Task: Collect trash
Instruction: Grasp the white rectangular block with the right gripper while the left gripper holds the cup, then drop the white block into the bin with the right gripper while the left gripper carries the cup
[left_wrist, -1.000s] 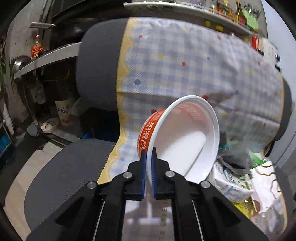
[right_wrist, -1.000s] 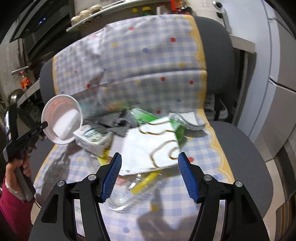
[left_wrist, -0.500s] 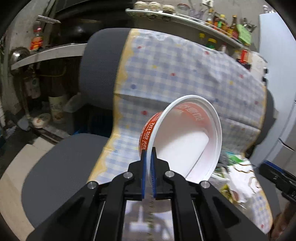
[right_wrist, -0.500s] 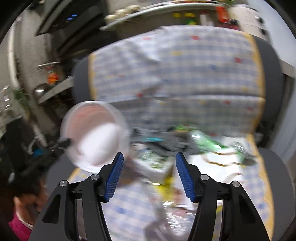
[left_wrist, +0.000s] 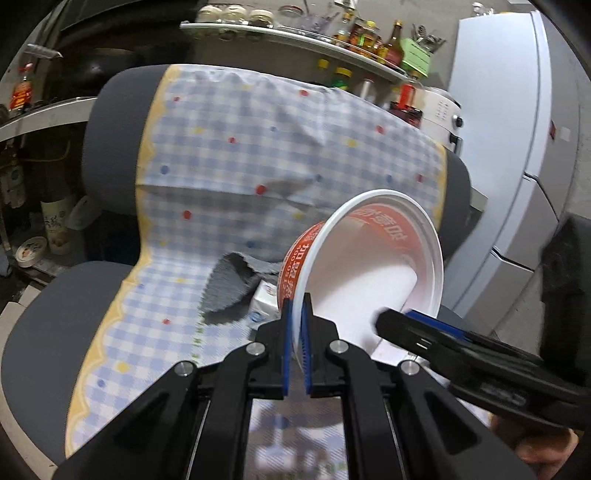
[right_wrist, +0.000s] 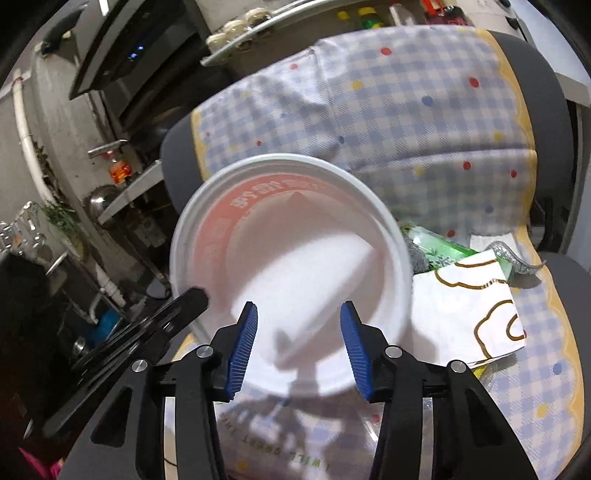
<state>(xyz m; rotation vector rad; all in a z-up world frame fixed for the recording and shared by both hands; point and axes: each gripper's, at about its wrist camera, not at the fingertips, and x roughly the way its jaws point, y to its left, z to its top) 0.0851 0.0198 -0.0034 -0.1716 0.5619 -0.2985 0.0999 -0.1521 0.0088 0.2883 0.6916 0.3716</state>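
My left gripper (left_wrist: 296, 325) is shut on the rim of a white and red instant-noodle bowl (left_wrist: 369, 266) and holds it tilted above the chair seat. The bowl (right_wrist: 291, 266) fills the middle of the right wrist view, its mouth facing me. My right gripper (right_wrist: 298, 332) is open and empty, its fingertips just in front of the bowl's mouth; it also shows in the left wrist view (left_wrist: 413, 325) at the bowl's lower right. More trash lies on the seat: a white paper bag with gold lines (right_wrist: 469, 306), a green wrapper (right_wrist: 439, 251), a grey torn piece (left_wrist: 225, 291).
The trash lies on a grey office chair (left_wrist: 40, 332) covered with a blue checked cloth (left_wrist: 236, 147). Shelves with bottles (left_wrist: 369, 33) stand behind it. A grey cabinet (left_wrist: 517, 147) stands at the right. Kitchen clutter is at the left.
My right gripper has swung left and come close to the bowl's mouth, and narrowed somewhat. My left gripper has carried the bowl to the right, nearer the trash pile.
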